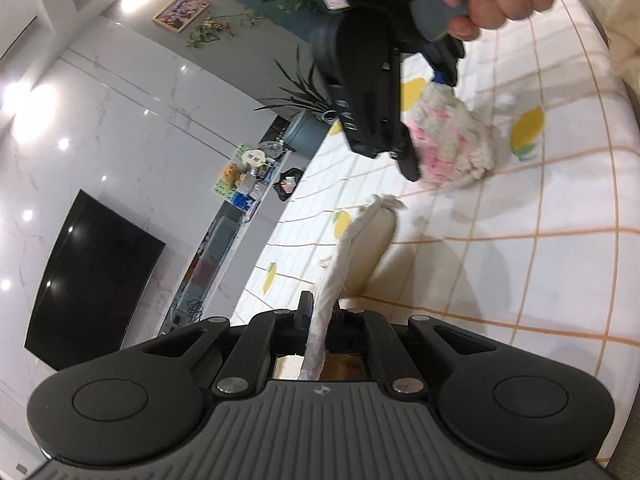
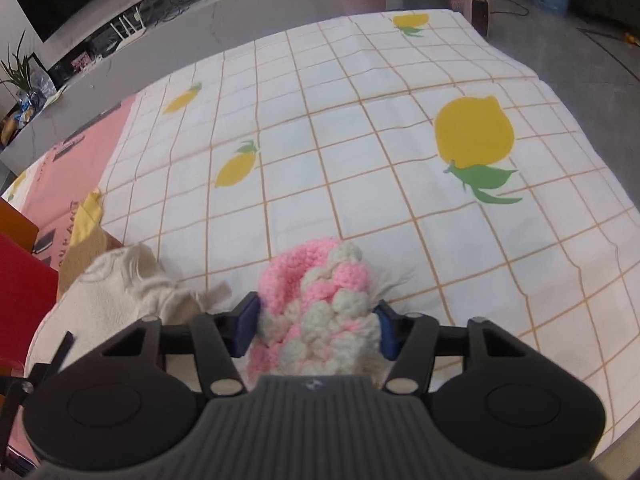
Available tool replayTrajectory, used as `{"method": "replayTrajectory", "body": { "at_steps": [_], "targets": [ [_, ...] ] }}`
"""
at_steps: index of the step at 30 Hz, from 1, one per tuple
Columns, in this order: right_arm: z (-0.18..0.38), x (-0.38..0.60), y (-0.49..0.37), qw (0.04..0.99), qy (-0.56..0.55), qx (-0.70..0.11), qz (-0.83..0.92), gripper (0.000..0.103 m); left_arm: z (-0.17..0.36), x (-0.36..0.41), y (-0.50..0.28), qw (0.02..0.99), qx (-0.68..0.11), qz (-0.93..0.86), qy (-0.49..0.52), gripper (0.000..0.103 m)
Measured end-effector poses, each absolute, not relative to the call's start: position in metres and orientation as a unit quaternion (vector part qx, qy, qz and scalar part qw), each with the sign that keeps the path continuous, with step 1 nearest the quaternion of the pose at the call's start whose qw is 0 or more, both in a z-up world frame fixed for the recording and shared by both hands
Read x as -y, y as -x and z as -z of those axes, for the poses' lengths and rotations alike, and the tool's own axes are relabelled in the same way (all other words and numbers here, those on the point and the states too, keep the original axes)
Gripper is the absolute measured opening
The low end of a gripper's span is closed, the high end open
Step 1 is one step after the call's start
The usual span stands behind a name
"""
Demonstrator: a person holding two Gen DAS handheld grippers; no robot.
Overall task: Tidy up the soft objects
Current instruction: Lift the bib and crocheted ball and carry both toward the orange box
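I count two soft things on the lemon-print sheet (image 2: pixel 360 184). My right gripper (image 2: pixel 316 320) has its jaws clamped on one pink-and-white knitted hat (image 2: pixel 320 304). Beside the hat, my left gripper (image 1: pixel 320 316) has its jaws together on one cream cloth (image 1: pixel 352 248).

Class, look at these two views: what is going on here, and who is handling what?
A person holds a gripper in each hand over a bed covered by a lemon-print sheet. The left gripper is shut on a strip of cream cloth that trails onto the sheet. The right gripper has its blue pads on either side of a pink and white knitted piece, apparently gripping it. More cream fabric lies beside it.
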State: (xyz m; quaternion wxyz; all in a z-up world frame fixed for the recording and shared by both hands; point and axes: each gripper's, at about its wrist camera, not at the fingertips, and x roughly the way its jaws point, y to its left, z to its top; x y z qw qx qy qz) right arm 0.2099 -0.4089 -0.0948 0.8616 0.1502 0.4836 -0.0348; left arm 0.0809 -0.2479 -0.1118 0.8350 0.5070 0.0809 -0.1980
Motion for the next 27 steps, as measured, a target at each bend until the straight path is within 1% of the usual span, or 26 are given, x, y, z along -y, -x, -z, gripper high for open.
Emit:
{"method": "replayTrajectory", "body": {
  "at_steps": [5, 10, 15, 22, 27],
  "targets": [
    [0.091, 0.4, -0.207, 0.863, -0.138, -0.485, 0.028, 0.053, 0.095, 0.246, -0.075, 0.841, -0.085, 0.19, -0.5, 0.005],
    [0.084, 0.399, -0.202, 0.866, -0.141, -0.478, 0.023, 0.048, 0.054, 0.243, -0.085, 0.872, -0.153, 0.184, -0.427, 0.005],
    [0.074, 0.391, -0.191, 0.876, -0.101, -0.472, 0.027, 0.044, 0.012, 0.224, -0.094, 0.904, -0.174, 0.163, -0.356, 0.005],
    [0.075, 0.399, -0.175, 0.872, -0.143, -0.469, 0.023, 0.042, -0.023, 0.191, -0.095, 0.918, -0.195, 0.139, -0.315, 0.005],
    [0.056, 0.397, -0.161, 0.88, -0.179, -0.44, -0.001, 0.04, -0.039, 0.167, -0.093, 0.923, -0.194, 0.124, -0.309, 0.005]
  ]
}}
